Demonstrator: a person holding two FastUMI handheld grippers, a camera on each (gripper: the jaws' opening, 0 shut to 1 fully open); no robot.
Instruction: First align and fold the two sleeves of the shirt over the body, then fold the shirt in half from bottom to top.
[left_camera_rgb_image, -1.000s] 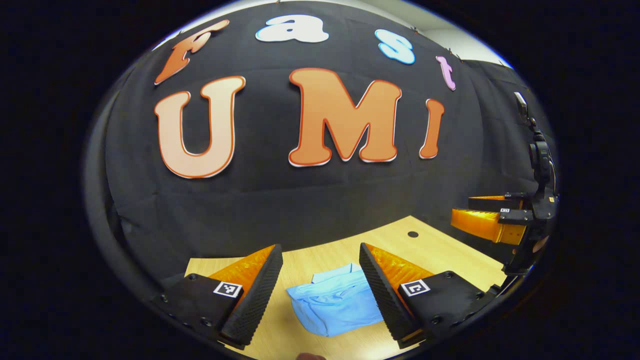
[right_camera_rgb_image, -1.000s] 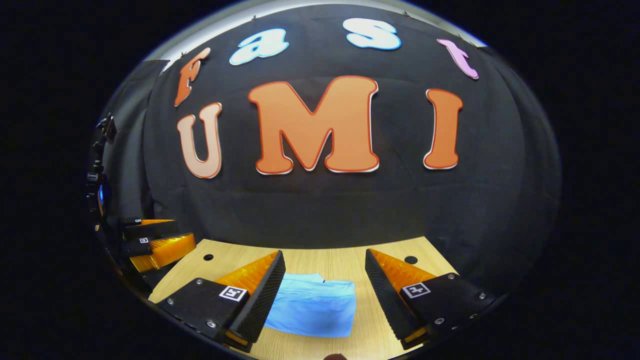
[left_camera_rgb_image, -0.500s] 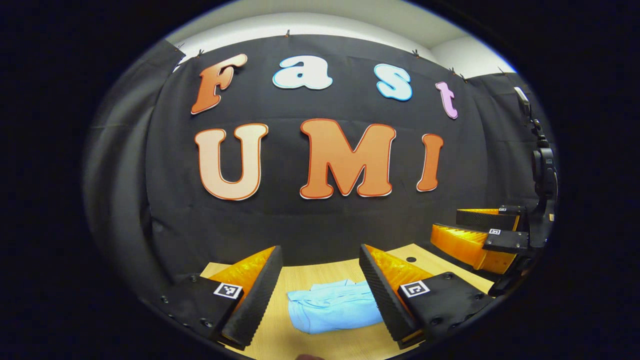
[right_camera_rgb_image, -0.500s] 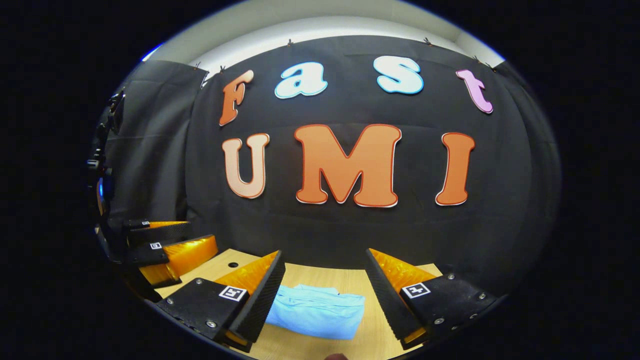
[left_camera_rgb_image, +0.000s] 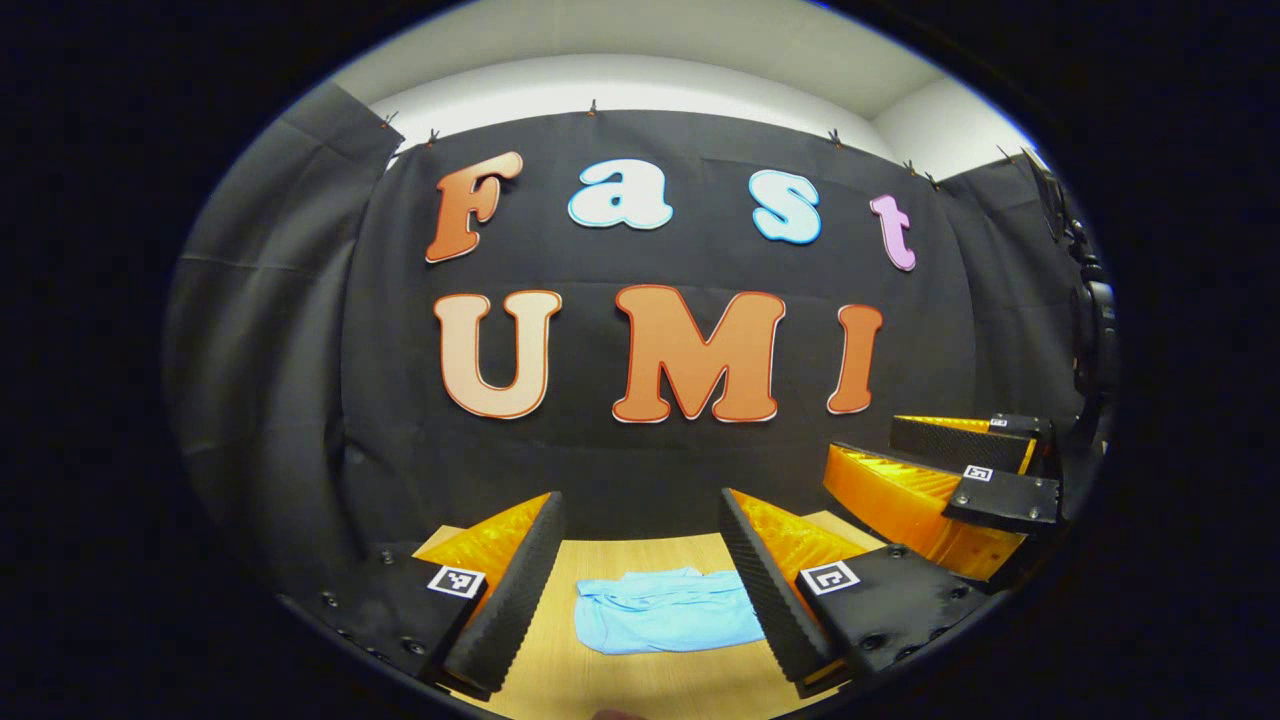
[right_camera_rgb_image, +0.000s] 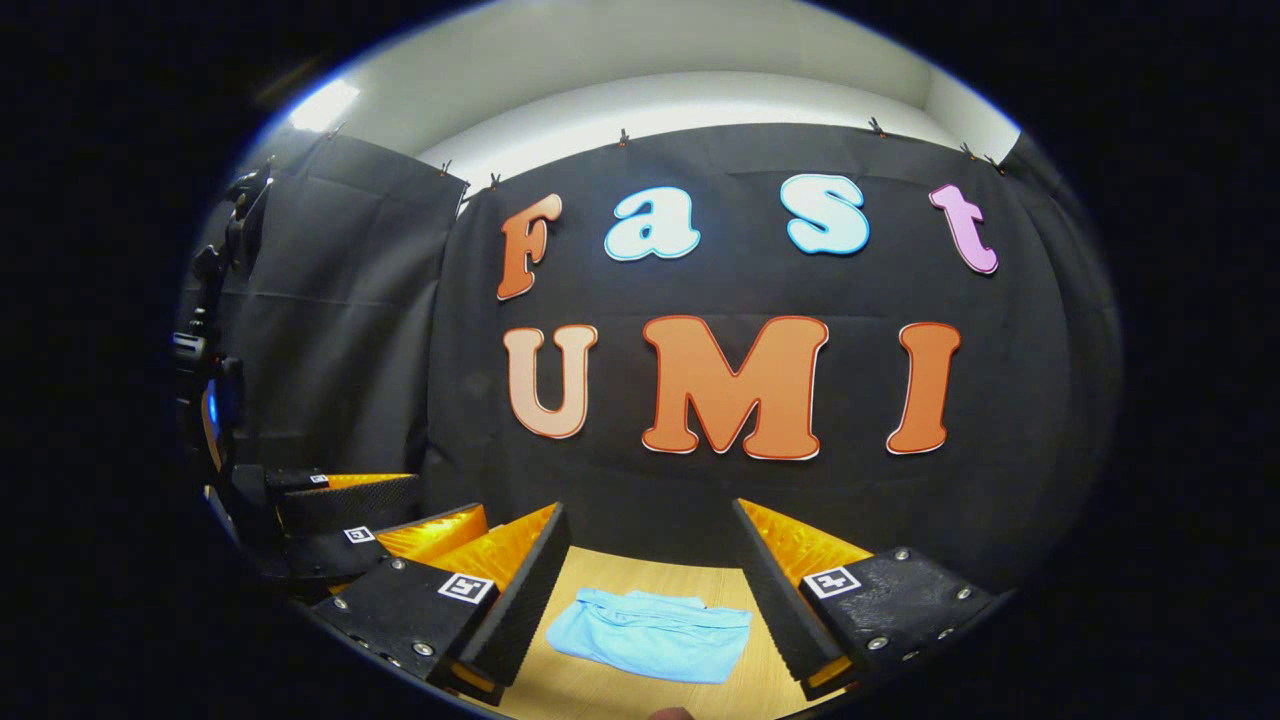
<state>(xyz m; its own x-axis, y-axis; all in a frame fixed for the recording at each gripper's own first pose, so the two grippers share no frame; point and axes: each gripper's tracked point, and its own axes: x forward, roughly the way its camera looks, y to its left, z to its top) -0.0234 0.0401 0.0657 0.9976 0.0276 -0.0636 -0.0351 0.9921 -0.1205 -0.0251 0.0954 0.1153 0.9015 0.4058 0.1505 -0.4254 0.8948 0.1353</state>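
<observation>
While one folded shirt (left_camera_rgb_image: 668, 622) lies on the table (left_camera_rgb_image: 640, 680), two grippers, left gripper (left_camera_rgb_image: 640, 590) and right gripper (right_camera_rgb_image: 650, 590), gape empty.

A staged recording booth, not a lived-in room: black cloth (left_camera_rgb_image: 300, 380) is clipped up as a backdrop ahead of the left gripper (left_camera_rgb_image: 640, 590) and right gripper (right_camera_rgb_image: 650, 590), with a plain pale wall and ceiling (right_camera_rgb_image: 650, 70) above its top edge. Below the tongs lies a bare light-wood table (left_camera_rgb_image: 660, 685), and dark camera or rig hardware on a stand (right_camera_rgb_image: 205, 340) rises at the far left of the right gripper view.
</observation>
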